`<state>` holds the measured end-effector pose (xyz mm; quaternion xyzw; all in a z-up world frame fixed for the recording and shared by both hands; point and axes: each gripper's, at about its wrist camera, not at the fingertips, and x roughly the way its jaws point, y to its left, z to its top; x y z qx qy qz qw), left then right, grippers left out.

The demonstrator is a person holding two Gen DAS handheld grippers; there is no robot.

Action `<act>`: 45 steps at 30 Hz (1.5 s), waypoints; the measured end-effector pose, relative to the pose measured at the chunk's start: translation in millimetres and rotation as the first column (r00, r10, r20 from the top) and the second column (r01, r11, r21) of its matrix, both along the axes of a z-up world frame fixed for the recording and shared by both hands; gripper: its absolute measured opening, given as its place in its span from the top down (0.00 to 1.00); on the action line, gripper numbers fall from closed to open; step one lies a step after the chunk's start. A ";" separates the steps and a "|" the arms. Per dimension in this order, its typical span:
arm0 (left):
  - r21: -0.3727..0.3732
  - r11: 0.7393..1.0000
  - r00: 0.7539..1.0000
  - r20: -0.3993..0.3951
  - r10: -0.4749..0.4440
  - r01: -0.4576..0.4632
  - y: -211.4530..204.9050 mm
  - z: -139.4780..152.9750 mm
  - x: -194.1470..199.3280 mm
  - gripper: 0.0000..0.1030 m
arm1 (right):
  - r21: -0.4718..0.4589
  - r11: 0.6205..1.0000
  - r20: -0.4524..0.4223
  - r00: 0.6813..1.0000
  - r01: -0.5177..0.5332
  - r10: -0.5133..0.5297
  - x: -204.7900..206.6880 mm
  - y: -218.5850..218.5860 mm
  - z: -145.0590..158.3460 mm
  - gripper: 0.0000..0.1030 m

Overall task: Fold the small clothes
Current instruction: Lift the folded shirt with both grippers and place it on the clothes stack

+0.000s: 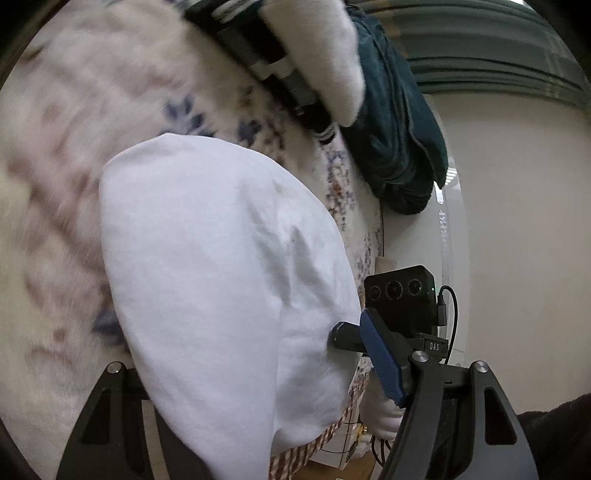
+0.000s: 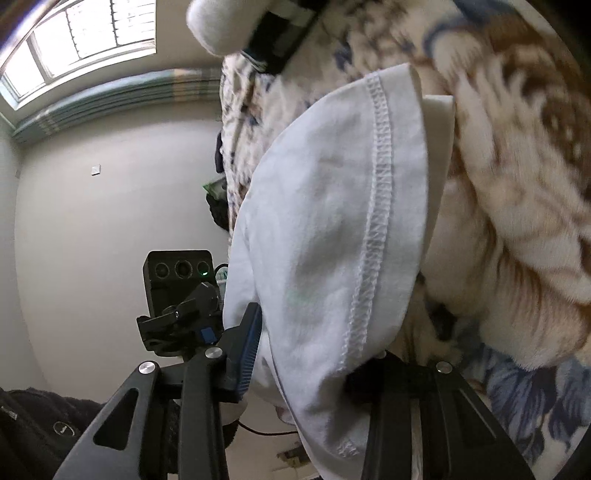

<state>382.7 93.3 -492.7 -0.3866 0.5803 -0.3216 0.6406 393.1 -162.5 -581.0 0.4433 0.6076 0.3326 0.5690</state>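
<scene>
Left wrist view: white garment (image 1: 221,280) filling the centre and lower middle of the frame, draped over the gap between the two black fingers of the left gripper (image 1: 258,424).
Left gripper grip: cannot tell; fingertips hidden under the cloth, only the finger bases visible at lower left and lower right.
Other gripper in the left view: blue-padded finger (image 1: 380,358) of the right gripper at lower right, pressed against the edge of the white cloth, camera block just above it.
Background, left view: floral blanket (image 1: 66,147) blurred across the left and top; dark teal cloth (image 1: 395,122) bunched at upper right, touching the blanket's edge; white fluffy item (image 1: 325,48) at top centre; pale wall at right.
Right wrist view: same white garment (image 2: 332,240) running from upper right of centre down to bottom centre, stitched hem line along its right part.
Right gripper (image 2: 317,373) grip: closed on the garment, cloth bunched between the blue pad (image 2: 249,350) at lower left of centre and the black finger at lower right.
Other gripper in the right view: left gripper's camera block and black finger parts at left of centre, just beside the cloth's left edge.
Background, right view: floral blanket (image 2: 517,184) blurred across the right half; window (image 2: 92,33) at upper left; pale wall at left; dark sleeve (image 2: 33,424) at lower left corner.
</scene>
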 end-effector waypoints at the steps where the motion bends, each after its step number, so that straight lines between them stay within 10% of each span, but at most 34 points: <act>1: 0.004 1.000 1.000 0.005 -0.009 0.009 -3.1 6.6 6.8 0.35 | -0.002 1.000 0.005 1.000 0.012 -0.012 3.7 -3.2 6.4 0.60; 16: 0.010 0.997 0.987 0.146 -0.073 0.072 -50.6 126.6 215.9 0.35 | -0.034 0.989 0.145 0.980 0.145 -0.139 178.5 -61.7 134.1 0.60; 28: 0.179 0.981 0.982 0.157 -0.108 0.080 -65.4 108.9 392.0 0.35 | -0.123 0.969 0.181 0.965 0.216 -0.192 373.6 -62.2 120.9 0.60; 36: 0.459 0.877 0.969 0.115 -0.219 0.144 -48.1 86.0 403.5 0.35 | -0.367 0.913 0.122 0.982 0.178 -0.143 406.3 -80.0 96.3 0.49; 45: 0.551 0.819 0.943 0.160 -0.293 0.162 -58.0 80.7 355.1 0.35 | -0.474 0.865 0.124 0.985 0.164 -0.118 390.6 -92.5 100.3 0.45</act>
